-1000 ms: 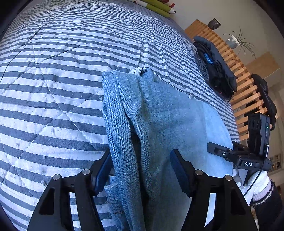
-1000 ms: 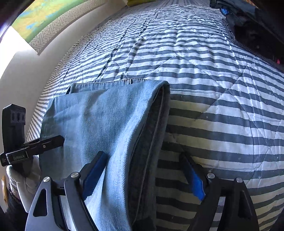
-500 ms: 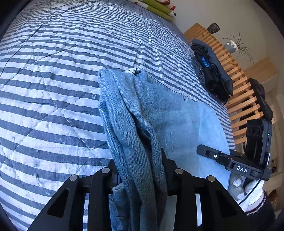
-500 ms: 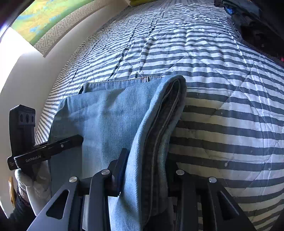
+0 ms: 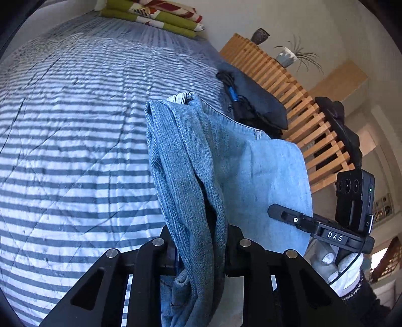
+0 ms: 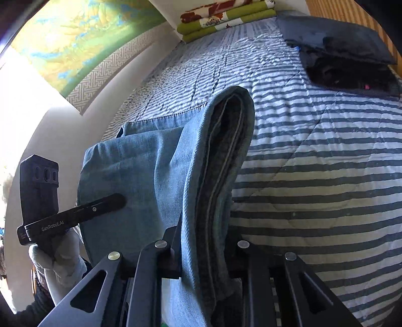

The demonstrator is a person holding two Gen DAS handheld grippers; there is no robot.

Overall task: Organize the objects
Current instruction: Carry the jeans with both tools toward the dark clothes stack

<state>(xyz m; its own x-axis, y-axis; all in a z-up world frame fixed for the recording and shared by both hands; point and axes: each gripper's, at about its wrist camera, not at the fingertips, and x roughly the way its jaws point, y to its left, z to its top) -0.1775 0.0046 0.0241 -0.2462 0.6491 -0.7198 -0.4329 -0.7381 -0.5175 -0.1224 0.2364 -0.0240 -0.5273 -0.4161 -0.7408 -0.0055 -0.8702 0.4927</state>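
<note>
Jeans (image 5: 226,171), folded, pinched at both near edges: left gripper (image 5: 201,251) and right gripper (image 6: 203,254) jaws just closing, now clamped on bunched denim, near end lifted off the striped quilt (image 5: 75,151). Step looks like pick-up for another fold or a move. Next: raise both ends evenly, keep layers together. Dark folded clothes (image 6: 346,57) at 1 o'clock in the right view, green pillows (image 6: 226,20) at 12, slatted wood panel (image 5: 289,95) at 2 in the left view.

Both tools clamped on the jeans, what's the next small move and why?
Probably carry the folded jeans toward the dark clothes pile at the bed's edge: left tool and right tool each pinch a side, so it hangs between them.
</note>
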